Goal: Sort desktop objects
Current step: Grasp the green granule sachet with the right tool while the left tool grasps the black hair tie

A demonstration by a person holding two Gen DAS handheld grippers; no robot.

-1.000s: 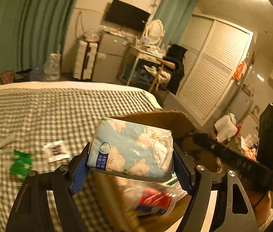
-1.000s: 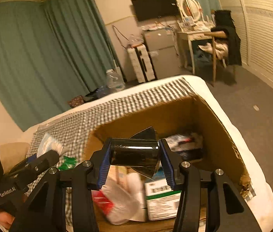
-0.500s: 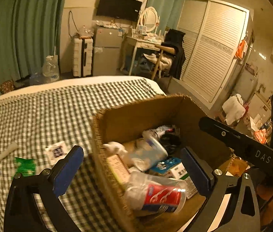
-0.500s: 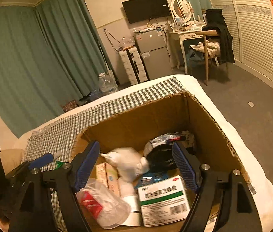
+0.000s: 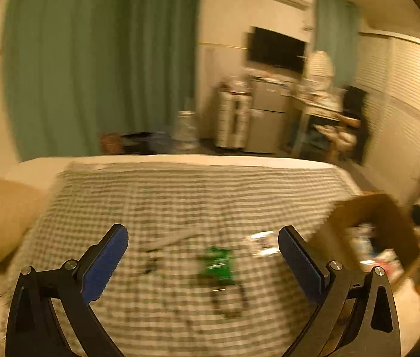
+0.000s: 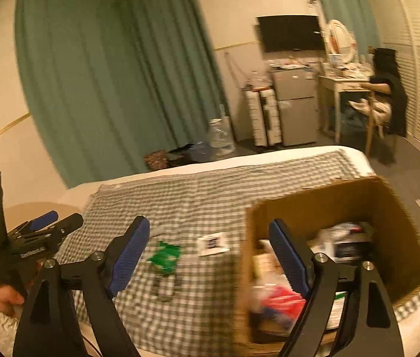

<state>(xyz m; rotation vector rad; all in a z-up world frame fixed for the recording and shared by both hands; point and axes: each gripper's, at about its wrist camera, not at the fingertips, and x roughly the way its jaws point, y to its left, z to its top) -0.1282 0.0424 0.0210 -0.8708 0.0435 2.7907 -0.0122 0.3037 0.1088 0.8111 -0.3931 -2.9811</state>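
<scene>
1. The green packet (image 5: 217, 264) is lying flat on the checked cloth (image 5: 180, 190), low in the middle of the left wrist view and between that tool's tips. It is looking thin, light and crinkly, likely a soft foil or plastic sachet, so pinching one raised edge seems safer than pressing down on its flat face.
2. A white card (image 6: 212, 245) is sitting just to the right of the packet. It is probably stiff, light and hard to lift, since it is lying flush on the cloth.
3. A small dark looped thing (image 6: 165, 288) is resting just below the packet; blur is hiding what it is.
4. The cardboard box (image 6: 314, 205) is standing at the right of both views, already holding mixed packets.
5. The left gripper (image 5: 202, 263) is hanging spread wide and carrying nothing.
6. The right gripper (image 6: 208, 257) is likewise gaping wide with nothing between its blue pads, hovering by the box's near corner.
</scene>
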